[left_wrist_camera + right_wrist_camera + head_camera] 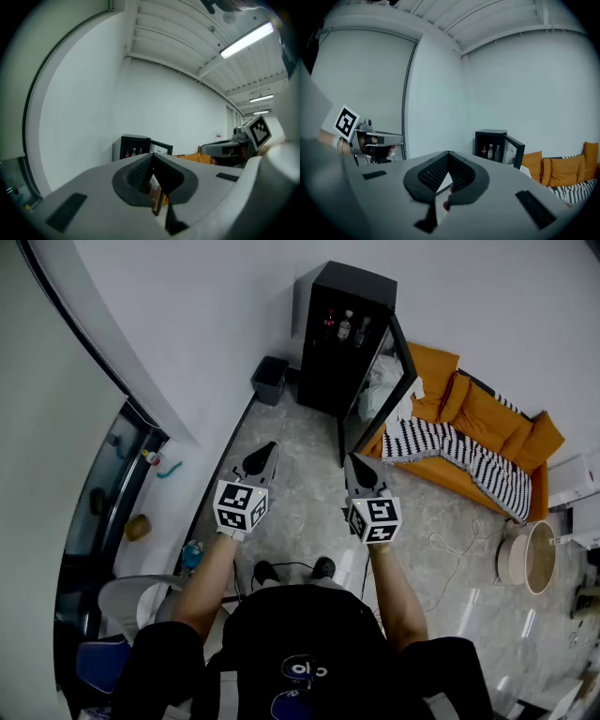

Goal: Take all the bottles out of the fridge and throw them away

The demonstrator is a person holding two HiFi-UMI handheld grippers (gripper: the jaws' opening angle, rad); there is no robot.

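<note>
At the far end of the room, the black fridge (pixel 330 352) is standing against the white wall (pixel 206 324) with its glass door (pixel 377 390) swung open toward the sofa side. The bottles (pixel 345 326) are sitting upright in a row on the upper shelf inside the fridge; three are showing, and none is being touched. A small dark bin (pixel 270 381) is sitting on the floor (pixel 300 512) just beside the fridge, on its left in the head view. An orange sofa (pixel 487 413) with a black-and-white striped blanket (pixel 450 451) is lying to the right of the door, and a white cable (pixel 450 554) is trailing over the floor near it. The person is standing well back from the fridge, holding both grippers out in front and pointing them roughly level toward it. The left gripper (pixel 269 445) is showing its jaws pressed together at the tips with nothing between them. The right gripper (pixel 349 458) is likewise holding its jaws together and empty, and the two grippers are staying apart, side by side.
</note>
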